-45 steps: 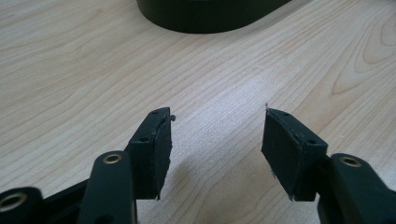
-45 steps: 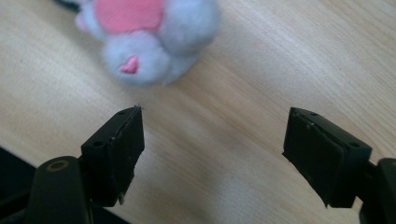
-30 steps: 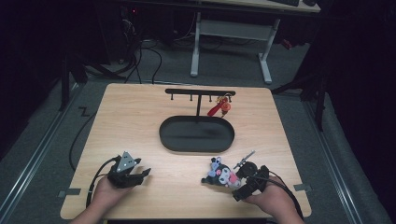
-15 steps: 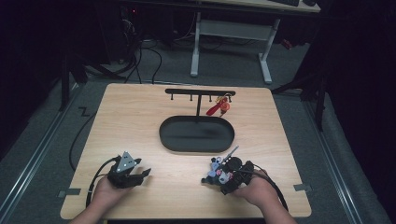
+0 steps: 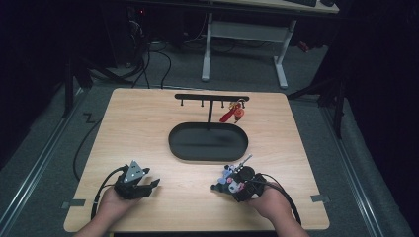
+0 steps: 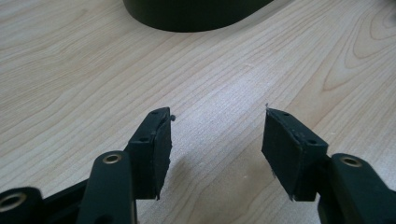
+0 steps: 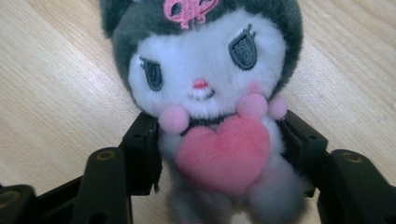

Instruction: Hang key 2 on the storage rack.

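A small plush doll [image 7: 210,93] with a grey hood, white face and pink heart lies on the wooden table [image 5: 148,128] near its front right. My right gripper [image 5: 225,184] has just been closing and its pads [image 7: 144,149] press the doll's body from both sides, so it is shut on it. The doll [image 5: 226,177] lies just left of that hand. My left gripper [image 5: 150,185] rests at the front left, and in the left gripper view it [image 6: 215,149] is open with bare wood between the pads.
A black oval tray [image 5: 173,140] sits mid-table, and its rim [image 6: 187,23] lies ahead of the left gripper. Behind it stands a black hook rack [image 5: 211,97] with a red charm [image 5: 232,114] hanging at its right. A desk frame stands beyond the table.
My right hand moved left onto the plush doll and its jaws closed around the doll's body. The left hand stayed where it was.
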Demonstrator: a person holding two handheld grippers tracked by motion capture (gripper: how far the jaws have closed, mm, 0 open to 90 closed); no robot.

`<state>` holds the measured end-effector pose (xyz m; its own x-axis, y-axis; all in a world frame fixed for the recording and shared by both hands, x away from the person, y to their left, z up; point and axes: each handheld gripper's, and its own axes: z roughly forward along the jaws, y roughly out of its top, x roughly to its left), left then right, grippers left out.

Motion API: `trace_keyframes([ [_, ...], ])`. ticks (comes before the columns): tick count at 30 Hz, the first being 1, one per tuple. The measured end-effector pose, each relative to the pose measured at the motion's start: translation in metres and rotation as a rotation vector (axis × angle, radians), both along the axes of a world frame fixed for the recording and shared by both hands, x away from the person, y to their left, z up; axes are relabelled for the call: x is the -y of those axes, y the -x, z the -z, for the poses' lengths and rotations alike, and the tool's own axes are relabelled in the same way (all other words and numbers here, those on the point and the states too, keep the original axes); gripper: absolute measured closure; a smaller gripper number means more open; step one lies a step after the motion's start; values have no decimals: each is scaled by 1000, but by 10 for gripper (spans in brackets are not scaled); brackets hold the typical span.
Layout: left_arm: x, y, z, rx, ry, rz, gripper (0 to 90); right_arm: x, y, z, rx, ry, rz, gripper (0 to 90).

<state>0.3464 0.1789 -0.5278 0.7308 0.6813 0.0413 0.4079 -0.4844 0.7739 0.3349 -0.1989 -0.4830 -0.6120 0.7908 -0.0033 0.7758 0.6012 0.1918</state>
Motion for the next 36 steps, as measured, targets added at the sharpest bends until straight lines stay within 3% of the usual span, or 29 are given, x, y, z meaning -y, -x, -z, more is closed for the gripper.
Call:
trace_keyframes([
  [6, 0, 0, 0, -1, -1, 1, 428, 2, -2, -12, 10, -7, -18, 457],
  [20, 0, 0, 0, -3, 3, 4, 428, 1, -7, -38, 15, -3, -1, 481],
  [22, 0, 0, 0, -2, 5, 4, 428, 1, -8, -41, 16, -11, 6, 482],
  [23, 0, 0, 0, -2, 5, 5, 428, 1, -8, -42, 1, -12, 35, 482],
  [28, 0, -1, 0, -4, 8, 6, 428, 3, -11, -46, -4, -20, 33, 484],
  [36, 0, -1, -1, -5, 8, 10, 428, -1, -25, -70, -2, -19, 52, 484],
])
